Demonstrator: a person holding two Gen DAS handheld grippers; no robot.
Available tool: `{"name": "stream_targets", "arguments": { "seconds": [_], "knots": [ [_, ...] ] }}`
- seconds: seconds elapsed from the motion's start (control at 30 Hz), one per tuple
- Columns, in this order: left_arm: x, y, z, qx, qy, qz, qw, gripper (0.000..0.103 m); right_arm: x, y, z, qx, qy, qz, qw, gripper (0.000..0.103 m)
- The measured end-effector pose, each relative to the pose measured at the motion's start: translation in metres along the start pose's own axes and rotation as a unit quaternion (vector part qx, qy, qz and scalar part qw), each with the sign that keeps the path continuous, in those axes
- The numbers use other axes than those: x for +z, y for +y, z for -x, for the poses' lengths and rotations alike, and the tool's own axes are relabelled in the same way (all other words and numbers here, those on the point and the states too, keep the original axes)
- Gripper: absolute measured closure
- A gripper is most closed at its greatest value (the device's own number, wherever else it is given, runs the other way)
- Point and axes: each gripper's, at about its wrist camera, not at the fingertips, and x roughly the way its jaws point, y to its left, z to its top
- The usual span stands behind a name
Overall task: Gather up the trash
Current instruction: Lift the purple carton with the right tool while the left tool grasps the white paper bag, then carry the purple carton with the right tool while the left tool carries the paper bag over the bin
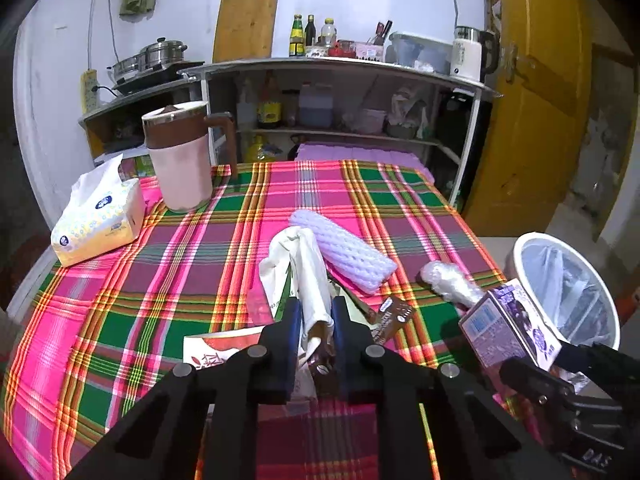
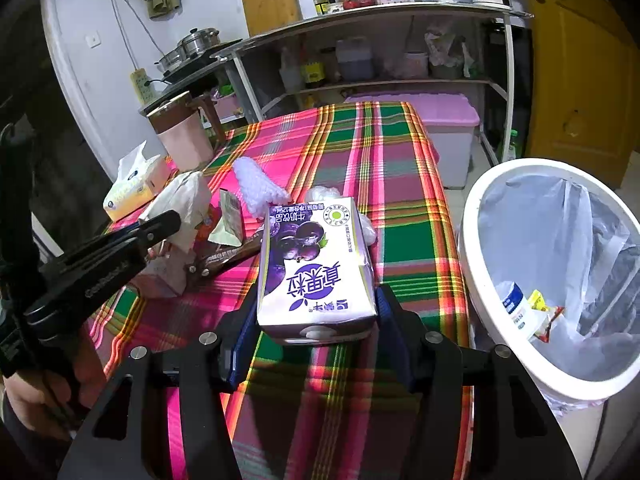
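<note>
Mid-collection: right gripper (image 2: 316, 312) pinches the purple milk carton (image 2: 316, 264) just left of the bin (image 2: 472, 264); left gripper (image 1: 314, 320) clamps a crumpled white wrapper (image 1: 304, 264). Next, likely carry both over the bin

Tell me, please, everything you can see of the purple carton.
The purple carton is a small rectangular drink box, apparently coated card, printed with dark berries and white characters, a grey panel and a round white cap on its near end. It looks intact. The right gripper clamps its sides, holding it above the tablecloth, printed face up, pointing away from the camera. The bin stands just to its right.
</note>
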Motion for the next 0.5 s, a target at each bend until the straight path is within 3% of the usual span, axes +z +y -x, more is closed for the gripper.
{"name": "stream_targets", "arguments": {
  "seconds": [0.23,0.5],
  "knots": [
    [-0.004,-0.003,0.033,-0.039,-0.022,0.007,0.9990,0.088,-0.001,0.000,0.016,-0.002,-0.015,0.004,1.000,0.047],
    [-0.013,-0.011,0.054,-0.075,-0.021,0.014,0.9969,0.088,-0.008,-0.005,0.039,-0.014,-0.027,0.006,1.000,0.047]
  ]
}}
